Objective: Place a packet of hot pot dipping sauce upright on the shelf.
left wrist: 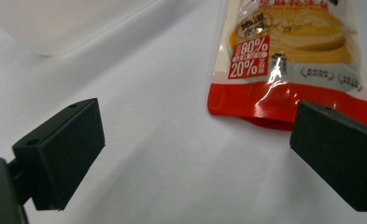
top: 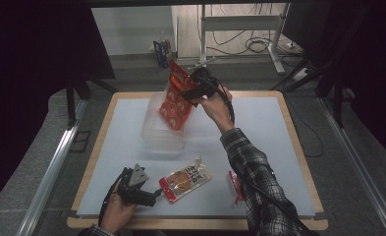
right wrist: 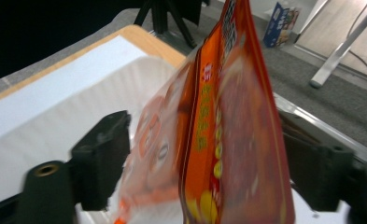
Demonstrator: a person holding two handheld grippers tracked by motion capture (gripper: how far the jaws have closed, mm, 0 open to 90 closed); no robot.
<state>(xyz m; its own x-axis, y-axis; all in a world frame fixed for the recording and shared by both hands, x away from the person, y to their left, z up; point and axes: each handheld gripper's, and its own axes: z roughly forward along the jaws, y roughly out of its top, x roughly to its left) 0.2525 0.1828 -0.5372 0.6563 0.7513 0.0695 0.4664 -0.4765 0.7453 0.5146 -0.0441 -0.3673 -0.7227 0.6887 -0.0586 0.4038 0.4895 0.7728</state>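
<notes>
A white mat covers the table, a clear bin at its middle. Over the bin the right gripper dangles an orange pouch — jaws look spread, so the grip can't be told — likely to drop it in. Nearer than the bin, the left gripper gapes at a noodle packet.

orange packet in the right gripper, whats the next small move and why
Probably open the right gripper and let go: the orange packet hangs with its lower end already over the clear plastic bin, so it should fall inside. The jaws look wide around it in the right gripper view, so the grip is unclear.
</notes>
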